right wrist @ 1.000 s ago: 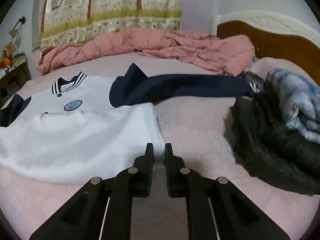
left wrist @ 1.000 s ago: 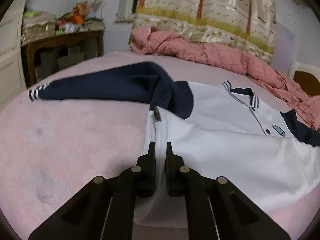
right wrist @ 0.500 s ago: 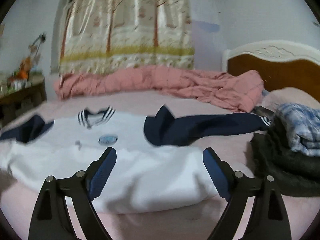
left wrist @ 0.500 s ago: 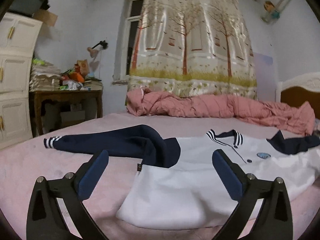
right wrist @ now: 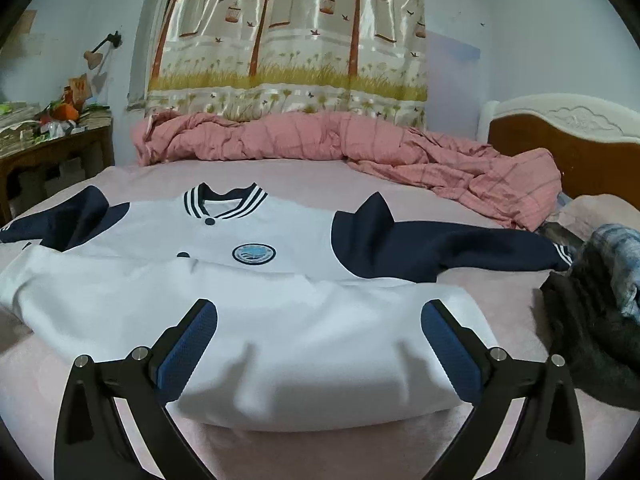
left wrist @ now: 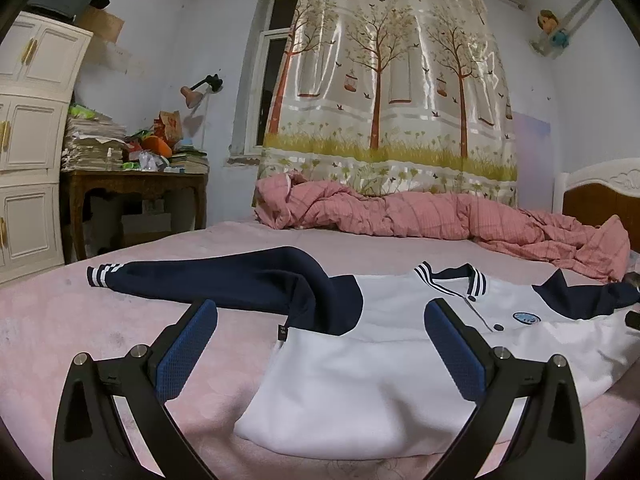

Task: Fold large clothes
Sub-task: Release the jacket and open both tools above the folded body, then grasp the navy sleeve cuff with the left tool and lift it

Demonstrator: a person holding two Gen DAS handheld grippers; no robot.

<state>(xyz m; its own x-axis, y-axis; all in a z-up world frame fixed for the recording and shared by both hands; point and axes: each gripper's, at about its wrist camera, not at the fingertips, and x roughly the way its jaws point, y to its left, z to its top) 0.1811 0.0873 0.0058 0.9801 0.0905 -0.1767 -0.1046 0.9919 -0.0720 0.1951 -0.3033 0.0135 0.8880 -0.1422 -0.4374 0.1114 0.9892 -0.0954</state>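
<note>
The left gripper has just spread its jaws wide, blue pads facing each other with nothing pinched between them. Off to its left and slightly ahead, one navy sleeve of the jacket runs out sideways, its striped cuff pointing left across the pink bedsheet. Directly ahead, between the two fingers, the white body lies flat with its folded lower edge nearest the gripper. Ahead and to the right sits the striped collar, pointing away toward the rumpled pink quilt at the far side.

The right gripper has also just been opening and now stands wide, holding nothing; the pads hang above the white cloth without pressing it. The jacket's long axis runs left to right across this gripper's line, sleeve to sleeve. The round badge and collar lie straight ahead. Further right the other navy sleeve stretches out, cuff pointing right toward a dark pile of clothes beside the gripper's right finger
</note>
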